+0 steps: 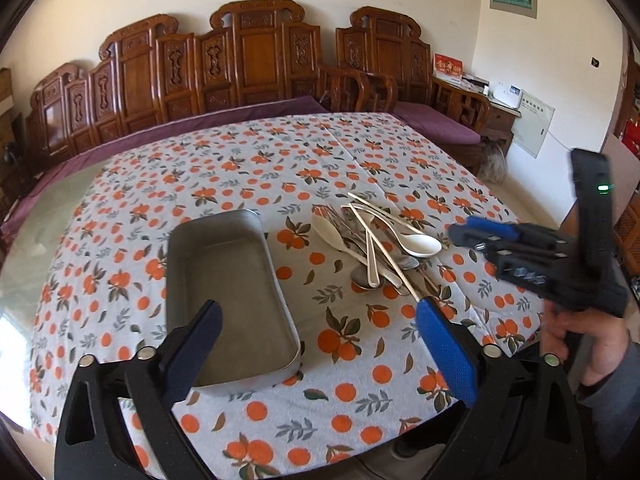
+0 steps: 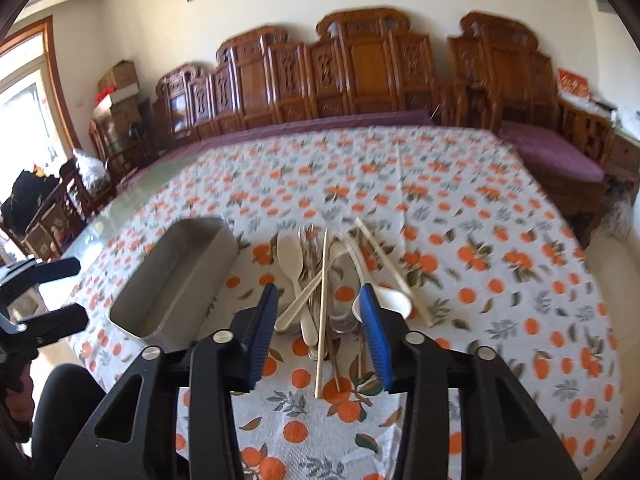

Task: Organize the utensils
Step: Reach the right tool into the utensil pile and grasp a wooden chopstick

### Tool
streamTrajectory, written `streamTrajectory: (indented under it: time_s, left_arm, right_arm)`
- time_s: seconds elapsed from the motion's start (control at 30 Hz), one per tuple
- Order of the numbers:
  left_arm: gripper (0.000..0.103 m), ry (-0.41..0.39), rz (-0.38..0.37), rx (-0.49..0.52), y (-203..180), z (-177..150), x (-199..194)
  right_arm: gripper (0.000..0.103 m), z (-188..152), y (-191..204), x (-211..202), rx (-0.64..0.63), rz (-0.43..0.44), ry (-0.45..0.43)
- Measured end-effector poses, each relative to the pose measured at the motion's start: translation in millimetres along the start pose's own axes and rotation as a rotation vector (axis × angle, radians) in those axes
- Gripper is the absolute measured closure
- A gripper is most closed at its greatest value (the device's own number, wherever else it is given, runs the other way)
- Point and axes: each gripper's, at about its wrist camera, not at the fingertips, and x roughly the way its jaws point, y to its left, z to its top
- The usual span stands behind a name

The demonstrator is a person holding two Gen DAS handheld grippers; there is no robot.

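Observation:
An empty metal tray (image 1: 224,280) (image 2: 176,272) lies lengthwise on the orange-print tablecloth. To its right is a heap of utensils (image 1: 376,240) (image 2: 316,280): white plastic spoons (image 1: 420,245), metal spoons and pale chopsticks (image 2: 322,320). My left gripper (image 1: 319,303) is open wide above the tray's near right corner, holding nothing. In the right wrist view it shows at the far left (image 2: 68,294). My right gripper (image 2: 318,289) hovers over the near end of the heap, jaws partly apart, with utensils between the pads but none gripped. It enters the left wrist view from the right (image 1: 454,234).
The tablecloth (image 1: 240,168) covers a large table that ends at a glass rim on the left. A carved wooden bench (image 1: 256,60) with a purple cushion runs along the far side. A person's hand (image 1: 580,340) holds the right gripper's handle.

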Motion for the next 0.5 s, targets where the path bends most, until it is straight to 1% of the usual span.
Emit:
streamTrajectory:
  time_s: [0.13,0.27,0.4,0.5]
  left_arm:
    - [0.019,0.024,-0.019,0.001,-0.3,0.4,14.8]
    - [0.021,0.042,-0.024,0.003,-1.1,1.4,26.4]
    - [0.021,0.062,-0.016,-0.004,0.8,2.3,37.5]
    - [0.021,0.075,-0.013,-0.012,3.2,3.5,44.9]
  right_arm:
    - [0.069,1.1,-1.9,36.7,-0.006,0.027,0.072]
    - [0.075,4.1,-5.0,74.6,-0.023,0.043,0.14]
    - [0.08,3.8,-7.9,99.6,-0.027,0.049,0.193]
    - [0.084,0.0,-7.5,106.2,-0.026,0.067,0.213]
